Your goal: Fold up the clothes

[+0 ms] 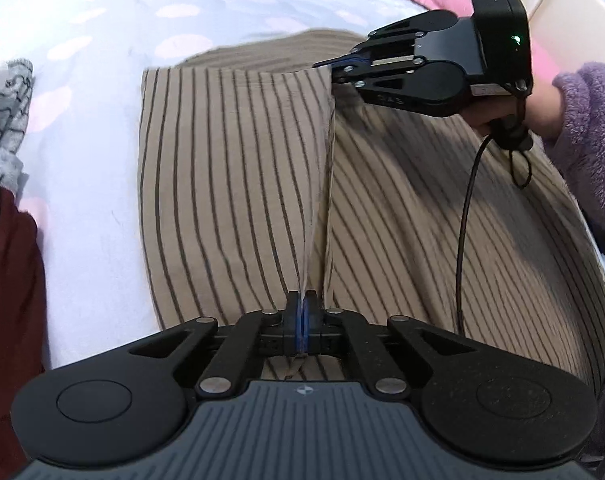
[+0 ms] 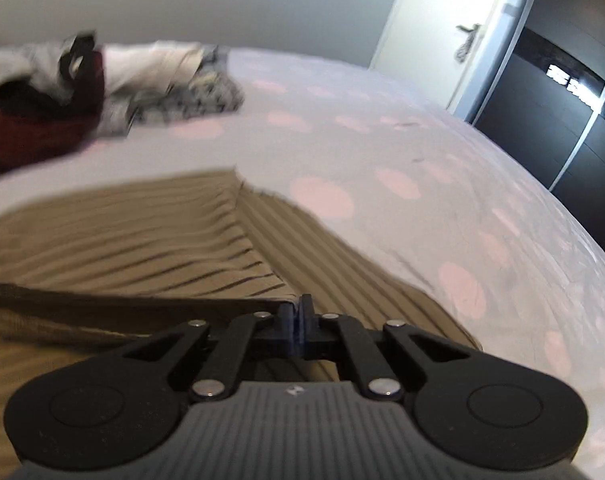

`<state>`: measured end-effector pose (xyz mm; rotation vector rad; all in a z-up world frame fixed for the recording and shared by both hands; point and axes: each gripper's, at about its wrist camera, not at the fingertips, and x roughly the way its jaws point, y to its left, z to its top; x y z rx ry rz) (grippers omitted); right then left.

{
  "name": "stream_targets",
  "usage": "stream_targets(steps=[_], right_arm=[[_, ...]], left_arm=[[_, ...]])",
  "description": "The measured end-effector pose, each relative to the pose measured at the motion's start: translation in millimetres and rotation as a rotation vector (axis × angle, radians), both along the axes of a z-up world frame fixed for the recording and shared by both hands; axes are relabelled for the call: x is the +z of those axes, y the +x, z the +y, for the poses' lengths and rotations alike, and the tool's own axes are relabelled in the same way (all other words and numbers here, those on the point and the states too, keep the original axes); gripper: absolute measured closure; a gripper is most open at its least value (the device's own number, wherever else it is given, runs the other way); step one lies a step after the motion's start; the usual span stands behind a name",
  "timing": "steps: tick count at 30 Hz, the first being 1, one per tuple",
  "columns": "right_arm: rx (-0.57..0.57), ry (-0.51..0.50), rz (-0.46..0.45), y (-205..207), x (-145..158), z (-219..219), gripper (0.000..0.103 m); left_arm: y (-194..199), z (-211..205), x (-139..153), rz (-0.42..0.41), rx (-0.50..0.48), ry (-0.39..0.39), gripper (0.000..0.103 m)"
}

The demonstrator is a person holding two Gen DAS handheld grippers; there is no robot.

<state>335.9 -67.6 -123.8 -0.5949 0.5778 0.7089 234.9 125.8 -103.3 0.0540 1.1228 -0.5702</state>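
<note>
1. The task's thing is a tan striped garment (image 1: 230, 184) lying flat on the bed (image 1: 94, 128), which wears a pale sheet with pink spots. One side panel is already turned in over the middle, so the garment reads as a long rectangle running away from the left gripper.

2. The left gripper (image 1: 301, 308) has its fingers (image 1: 291, 312) pressed together on the near end of a raised fabric edge; a thin ridge of cloth rises straight out from between them.

3. The right gripper (image 1: 330, 65) is clamped on the far end of that same edge, its fingers closed flat on the corner. In its own view the cloth edge runs off leftward from the closed fingers (image 2: 288, 314).

4. The relation that matters: the two grips sit at opposite ends of one edge, and that edge lies along the garment's long axis. The left hand is nearer the hem at the person's side, the right hand nearer the far end.

5. The unfolded part of the garment spreads to the right of the pinched edge, under the person's sleeve (image 1: 590, 136). The folded panel lies to the left.

6. Judgement: both hands likely need to travel together, sideways across the long axis, keeping the edge taut.

7. A pile of other clothes (image 2: 102, 84) sits well apart on the bed.
</note>
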Motion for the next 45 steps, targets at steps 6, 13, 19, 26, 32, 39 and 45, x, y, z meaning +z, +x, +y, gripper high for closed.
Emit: stream_targets(steps=[6, 13, 19, 26, 32, 39, 45], right_arm=[[-0.01, -0.012, 0.025, -2.6, -0.3, -8.2, 0.059], [-0.197, 0.033, 0.091, -6.5, 45.4, -86.9, 0.055], [-0.568, 0.113, 0.129, -21.1, 74.3, -207.1, 0.053], [-0.952, 0.163, 0.158, -56.9, 72.3, -331.3, 0.054], [-1.136, 0.263, 0.316, -76.1, 28.5, -384.9, 0.054], [-0.985, 0.046, 0.372, -74.8, 11.7, -355.6, 0.044], [-0.991, -0.067, 0.341, -73.1, 6.4, -356.5, 0.099]], left_arm=[[-0.8, -5.7, 1.7, -0.002, -0.027, -0.035, 0.098], [-6.1, -13.5, 15.7, -0.062, -0.052, -0.111, 0.063], [-1.8, -2.4, 24.6, -0.13, 0.043, -0.093, 0.063], [11.2, -5.2, 25.2, -0.123, 0.121, -0.09, 0.063], [11.9, -19.5, 20.3, -0.114, 0.092, -0.069, 0.063], [12.5, -27.8, 11.1, -0.098, 0.062, -0.05, 0.063], [13.5, -29.4, 7.3, -0.09, 0.063, -0.053, 0.063]])
